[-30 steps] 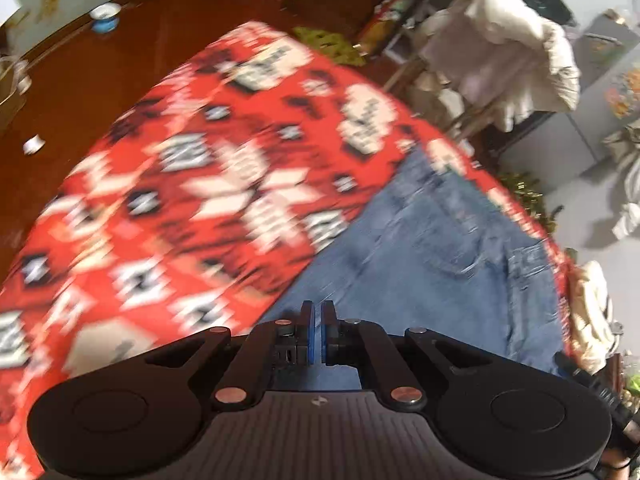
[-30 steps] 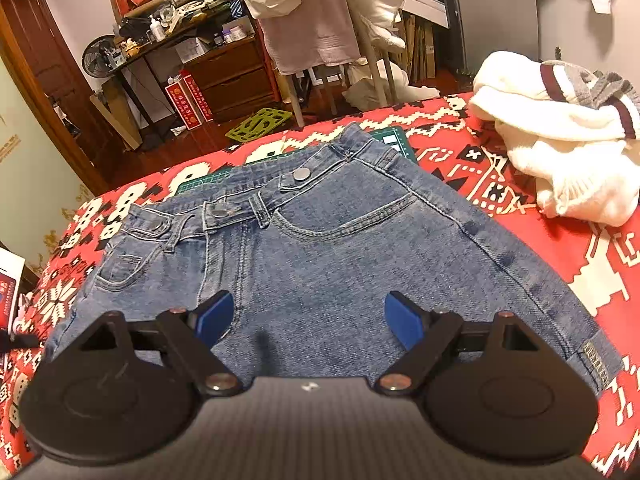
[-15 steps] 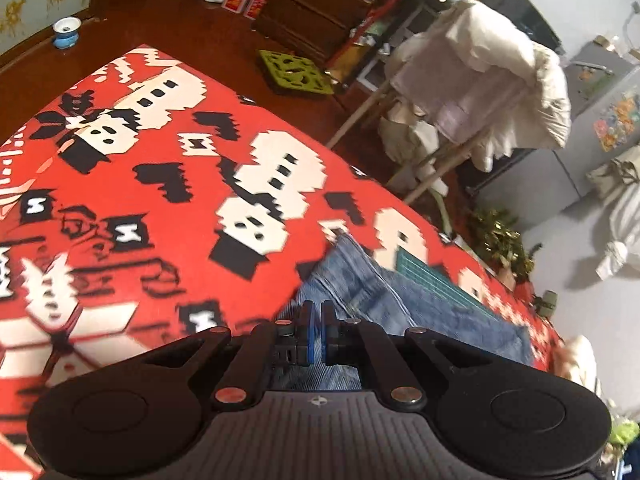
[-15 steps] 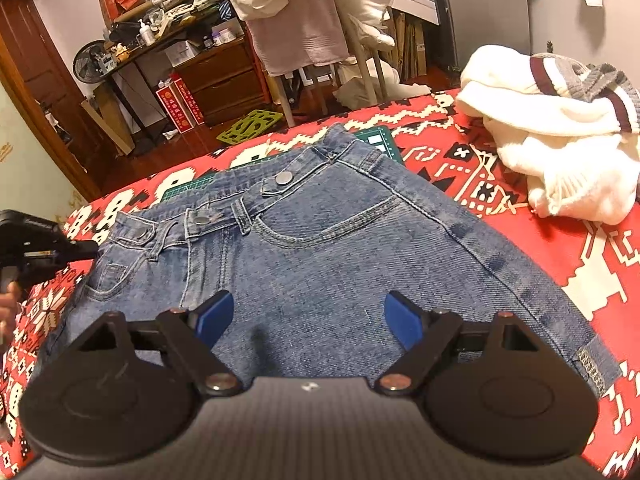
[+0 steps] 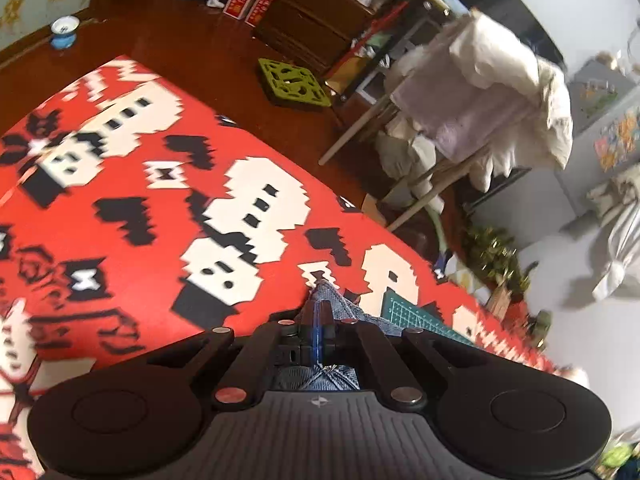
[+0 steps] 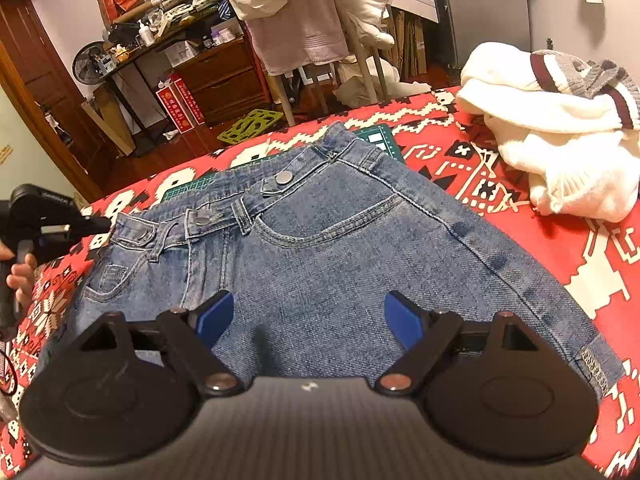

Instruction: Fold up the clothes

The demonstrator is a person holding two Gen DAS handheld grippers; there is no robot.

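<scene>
Blue jeans (image 6: 340,248) lie flat on the red patterned blanket (image 6: 568,256), waistband toward the far edge. My right gripper (image 6: 308,316) hovers open low over the thigh area, blue pads wide apart with nothing between them. My left gripper (image 5: 317,312) is shut, and a fold of the jeans' denim (image 5: 334,300) is pinched between its pads. In the right wrist view the left gripper (image 6: 44,216) sits at the waistband's left corner, held by a hand (image 6: 20,280).
A pile of white knitwear (image 6: 560,148) with striped cuffs lies on the blanket at the right. A green cutting mat (image 5: 416,316) peeks from under the waistband. Past the bed's far edge are a cloth-draped chair (image 6: 304,20), a drawer chest and floor clutter.
My left gripper, shut throughout, has swung from over the jeans to the waistband's left corner and come into the right wrist view. The right gripper stays open and has barely moved.
</scene>
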